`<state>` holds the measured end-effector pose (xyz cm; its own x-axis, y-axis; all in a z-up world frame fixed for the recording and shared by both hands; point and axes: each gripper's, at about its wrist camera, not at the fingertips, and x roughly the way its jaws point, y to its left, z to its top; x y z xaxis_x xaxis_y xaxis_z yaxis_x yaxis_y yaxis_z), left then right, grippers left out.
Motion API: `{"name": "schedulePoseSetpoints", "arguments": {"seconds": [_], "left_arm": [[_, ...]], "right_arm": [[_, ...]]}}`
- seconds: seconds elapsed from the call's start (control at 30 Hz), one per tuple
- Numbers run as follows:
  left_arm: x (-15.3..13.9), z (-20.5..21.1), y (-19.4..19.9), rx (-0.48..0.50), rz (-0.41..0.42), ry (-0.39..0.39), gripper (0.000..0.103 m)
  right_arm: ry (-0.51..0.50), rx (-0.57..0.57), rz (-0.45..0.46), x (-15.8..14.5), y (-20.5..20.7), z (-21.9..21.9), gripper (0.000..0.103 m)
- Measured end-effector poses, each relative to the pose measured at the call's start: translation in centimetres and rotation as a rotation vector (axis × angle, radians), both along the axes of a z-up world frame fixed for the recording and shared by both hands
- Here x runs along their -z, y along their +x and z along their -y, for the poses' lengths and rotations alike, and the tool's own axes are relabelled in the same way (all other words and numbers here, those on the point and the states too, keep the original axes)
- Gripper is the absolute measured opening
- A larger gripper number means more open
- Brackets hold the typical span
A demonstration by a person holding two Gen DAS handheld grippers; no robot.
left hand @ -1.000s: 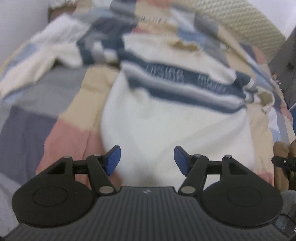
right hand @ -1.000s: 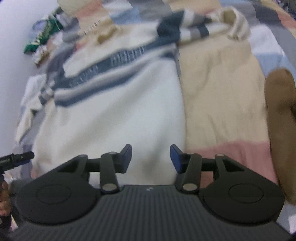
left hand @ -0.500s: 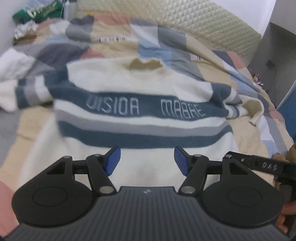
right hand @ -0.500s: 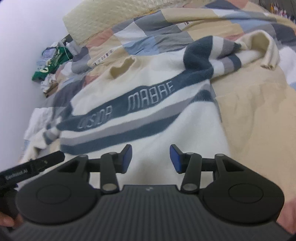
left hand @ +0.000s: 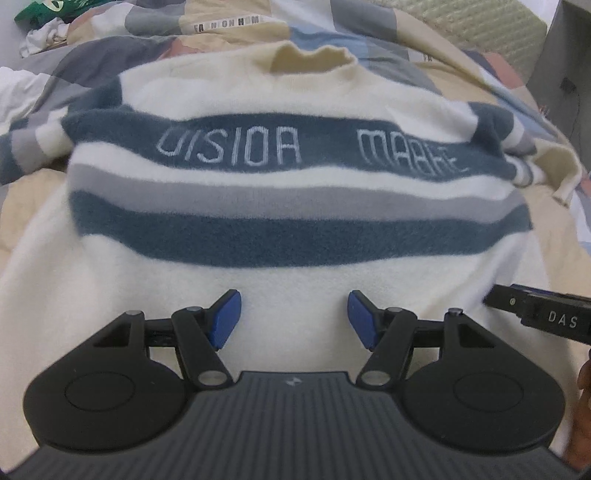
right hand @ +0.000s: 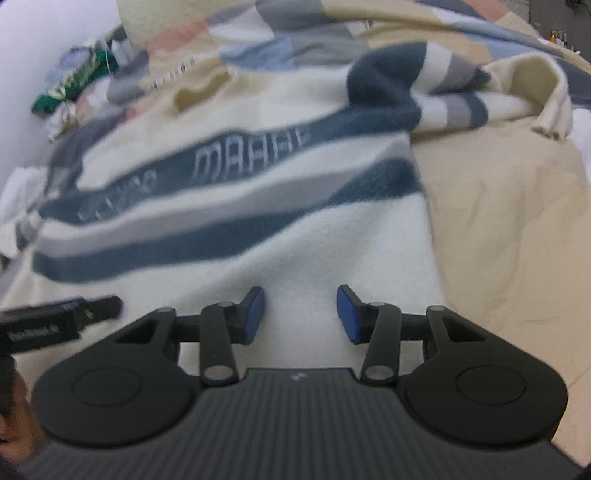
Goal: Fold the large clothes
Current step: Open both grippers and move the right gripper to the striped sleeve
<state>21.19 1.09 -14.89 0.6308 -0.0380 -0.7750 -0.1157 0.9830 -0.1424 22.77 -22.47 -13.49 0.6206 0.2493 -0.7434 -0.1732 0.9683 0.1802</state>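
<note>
A cream sweater (left hand: 295, 284) with navy and grey chest stripes and white lettering lies face up and spread flat on the bed, collar (left hand: 310, 61) at the far end. My left gripper (left hand: 294, 319) is open and empty over the sweater's lower white part. My right gripper (right hand: 301, 314) is open and empty over the lower right part of the sweater (right hand: 332, 240). The right sleeve (right hand: 461, 99) is bunched up at the far right. The left sleeve (left hand: 26, 144) reaches off to the left. The right gripper's tip (left hand: 539, 314) shows in the left wrist view.
A patchwork quilt (right hand: 509, 206) covers the bed. A heap of green and white clothes (left hand: 48, 18) lies at the far left by the wall. A padded headboard (left hand: 480, 22) is at the back. The left gripper's tip (right hand: 55, 321) shows at left in the right wrist view.
Both grippers have swung from the sweater's hem sides toward its middle and come closer over the lower part. Both stay open.
</note>
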Motion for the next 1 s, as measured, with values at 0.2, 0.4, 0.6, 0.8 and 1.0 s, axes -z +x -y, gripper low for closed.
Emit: {"name": "schedulePoseSetpoints", "arguments": {"seconds": [0.2, 0.4, 0.6, 0.8, 1.0], "left_arm": [[-0.2, -0.1, -0.5, -0.004, 0.010, -0.008, 0.071], [-0.7, -0.2, -1.5, -0.016, 0.019, -0.048, 0.073], [-0.7, -0.1, -2.0, -0.022, 0.033, -0.046, 0.074], [-0.4, 0.3, -1.9, -0.019, 0.038, -0.007, 0.075], [-0.3, 0.3, -1.7, -0.025, 0.039, -0.013, 0.075]], "right_arm": [[0.087, 0.047, -0.023, -1.2, 0.3, 1.3, 0.047], [0.223, 0.149, 0.056, -4.9, -1.3, 4.9, 0.050], [0.154, 0.277, 0.156, -8.1, 0.4, 8.6, 0.055], [0.163, 0.411, 0.220, -9.8, 3.5, 13.2, 0.083], [0.087, 0.453, 0.169, -6.9, 8.8, 18.2, 0.085]]}}
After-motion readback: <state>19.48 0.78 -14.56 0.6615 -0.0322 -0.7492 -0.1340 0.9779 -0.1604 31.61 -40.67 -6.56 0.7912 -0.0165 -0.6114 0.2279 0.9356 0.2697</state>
